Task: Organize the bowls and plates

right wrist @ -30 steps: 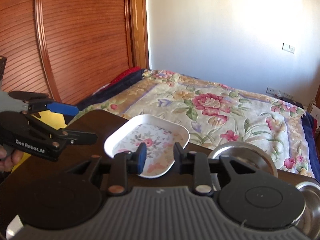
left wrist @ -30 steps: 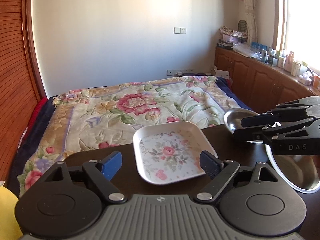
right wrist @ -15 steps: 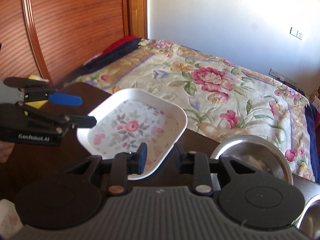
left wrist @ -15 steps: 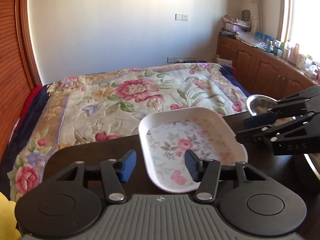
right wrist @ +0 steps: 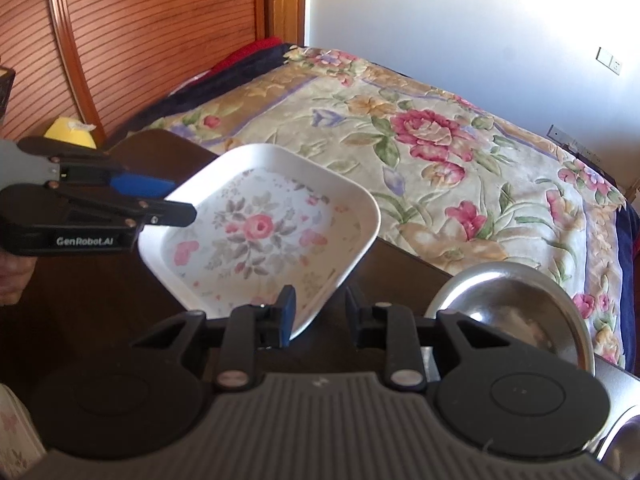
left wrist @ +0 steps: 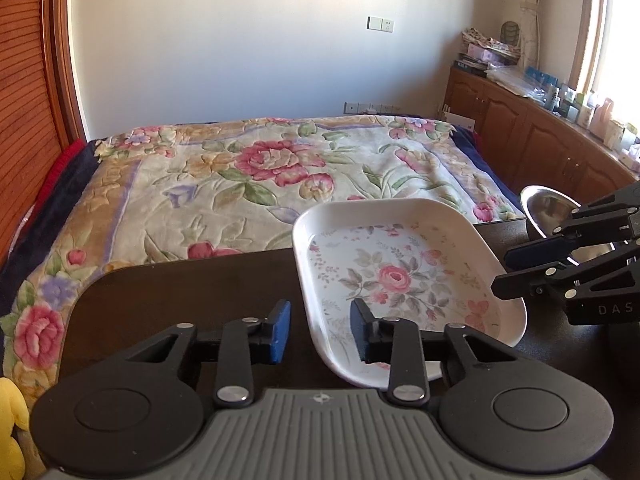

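Observation:
A white square plate (left wrist: 396,276) with a pink flower print lies on the dark table (left wrist: 180,292). My left gripper (left wrist: 320,332) straddles its near left rim: one finger is over the plate's inside and the blue pad stands outside with a gap, so it is open. From the other side my right gripper (right wrist: 320,314) straddles the plate's (right wrist: 256,232) near rim, also open, with table showing beside its outer finger. Each gripper shows in the other's view: the right gripper (left wrist: 502,272) and the left gripper (right wrist: 182,201). A steel bowl (right wrist: 512,320) sits to the right.
The flowered bed (left wrist: 260,168) lies just past the table's far edge. A second steel bowl's rim (right wrist: 624,440) shows at the right. A yellow object (right wrist: 70,132) sits beyond the left end. A pale flowered piece (right wrist: 16,440) is at lower left. A hand (right wrist: 12,276) holds the left gripper.
My left gripper's fingers have narrowed from wide apart to a small gap around the plate's rim. Both grippers have come closer to the plate, which looms larger in both views.

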